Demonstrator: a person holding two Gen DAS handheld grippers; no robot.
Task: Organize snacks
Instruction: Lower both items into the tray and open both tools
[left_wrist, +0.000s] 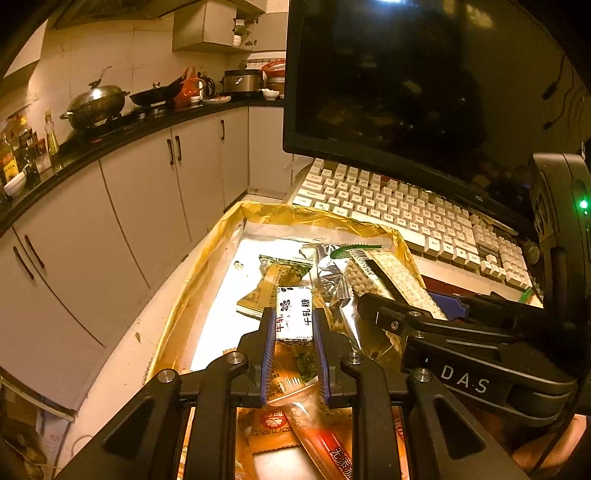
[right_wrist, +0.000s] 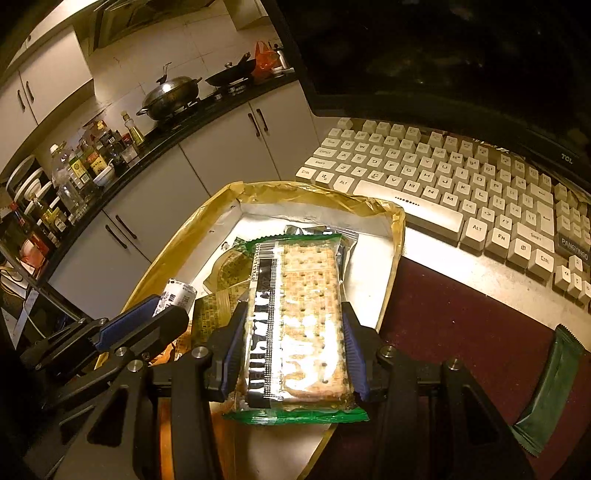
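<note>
- Blue-padded black left gripper (left_wrist: 294, 325) is pinching a small white candy block with black Chinese print (left_wrist: 294, 313), holding it above the box.
- Blue-padded black right gripper (right_wrist: 293, 332) is clamping a clear cracker packet with green sealed ends (right_wrist: 301, 317) by its long sides, also over the box.
- Beneath both, a shallow white box edged with yellowish tape (left_wrist: 207, 266) is already holding several wrappers: a green-and-tan sachet (left_wrist: 280, 271), a crumpled silver foil bag (left_wrist: 327, 269) and orange packets (left_wrist: 275, 424) nearest the camera.
- To my eye the sorting is partly done; these 2 snacks are not yet set down, and 1 dark green bar (right_wrist: 550, 387) is lying outside on the maroon mat (right_wrist: 461, 314).
- Readable writing: "DAS" on the right gripper's body, "TCL" on the black monitor (right_wrist: 443, 55), "PANGYINGO" on the cream keyboard (right_wrist: 461, 184).
</note>
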